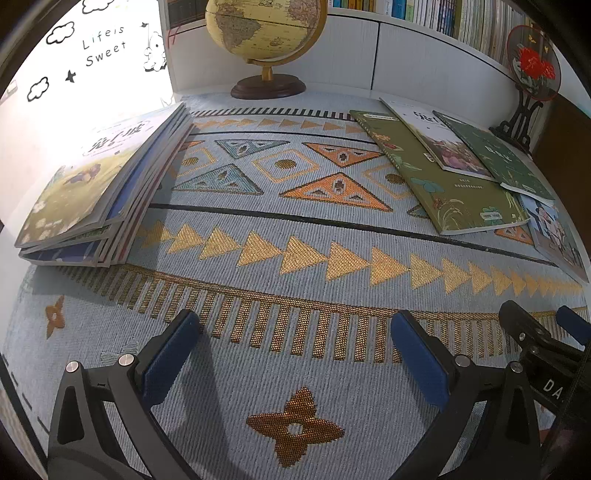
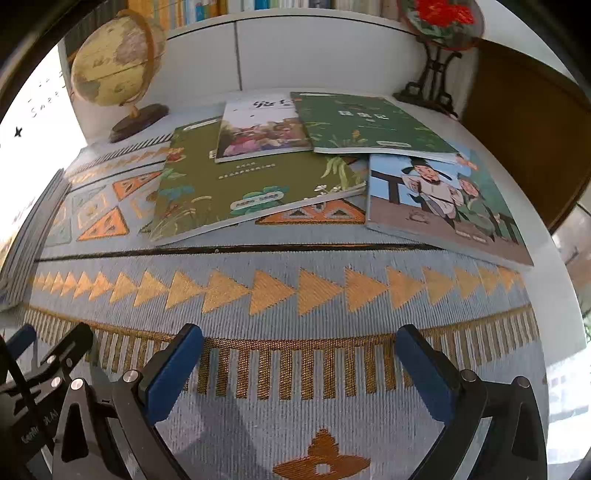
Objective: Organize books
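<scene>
The left gripper (image 1: pixel 295 332) hangs low over the patterned table runner (image 1: pixel 295 229) with its blue-padded fingers spread wide and nothing between them, and the right gripper (image 2: pixel 299 341) sits just beside it in the same pose, jaws apart and empty; each shows at the edge of the other's view. On the left side of the runner lies a stack of thin books (image 1: pixel 99 188), its spines fanned slightly so the edges step outward, the top cover showing a grassy scene with dark lettering. Well apart from it, on the right side, four more books lie loose and overlapping. The olive-green book (image 2: pixel 251 184) with plant drawings is lowest and nearest the middle of the runner. A white-topped book (image 2: pixel 262 129) with a colourful picture rests on its far corner, and a dark green book (image 2: pixel 369 123) lies partly over that book's right edge. A book with cartoon figures in robes (image 2: pixel 443 206) sits furthest right, its far edge tucked under the dark green one and its right part off the runner, on the white tabletop. Behind the runner stand a yellowish globe (image 1: pixel 266 29) on a wooden base and a round embroidered fan (image 1: pixel 533 62) with red flowers on a black stand, both against a white shelf unit (image 1: pixel 369 59) lined with upright books.
</scene>
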`<state>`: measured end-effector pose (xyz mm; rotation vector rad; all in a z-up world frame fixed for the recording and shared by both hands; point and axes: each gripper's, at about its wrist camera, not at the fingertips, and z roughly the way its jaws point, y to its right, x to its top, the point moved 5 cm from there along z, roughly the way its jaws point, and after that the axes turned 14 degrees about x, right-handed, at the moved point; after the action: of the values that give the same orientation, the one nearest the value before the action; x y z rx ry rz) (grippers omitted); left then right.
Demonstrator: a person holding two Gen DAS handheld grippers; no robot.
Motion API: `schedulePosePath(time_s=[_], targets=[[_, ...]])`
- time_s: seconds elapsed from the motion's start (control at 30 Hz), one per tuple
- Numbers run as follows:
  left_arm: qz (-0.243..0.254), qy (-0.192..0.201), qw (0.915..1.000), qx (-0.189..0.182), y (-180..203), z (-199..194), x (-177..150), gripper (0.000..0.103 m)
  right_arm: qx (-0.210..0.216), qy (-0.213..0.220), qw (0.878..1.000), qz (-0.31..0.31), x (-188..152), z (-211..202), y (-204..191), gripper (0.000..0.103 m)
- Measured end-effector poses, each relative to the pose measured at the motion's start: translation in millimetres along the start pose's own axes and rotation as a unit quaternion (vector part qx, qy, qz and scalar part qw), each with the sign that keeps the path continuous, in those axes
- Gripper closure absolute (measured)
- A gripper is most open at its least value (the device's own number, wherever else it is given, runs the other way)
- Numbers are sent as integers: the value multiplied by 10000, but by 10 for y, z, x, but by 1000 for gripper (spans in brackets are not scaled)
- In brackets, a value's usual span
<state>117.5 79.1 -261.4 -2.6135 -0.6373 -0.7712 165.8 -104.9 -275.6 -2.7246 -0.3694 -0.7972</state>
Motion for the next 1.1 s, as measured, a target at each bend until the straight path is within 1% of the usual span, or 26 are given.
schedulePosePath(time_s=[0.2,1.1], targets=[[-19,11,10000,-6,0,-2,-5,0,-125,167,9997,138,-37,-29,-10,0],[-25,21,10000,-11,2,1,-8,0,-104,161,9997,157,-40,-31,-7,0]])
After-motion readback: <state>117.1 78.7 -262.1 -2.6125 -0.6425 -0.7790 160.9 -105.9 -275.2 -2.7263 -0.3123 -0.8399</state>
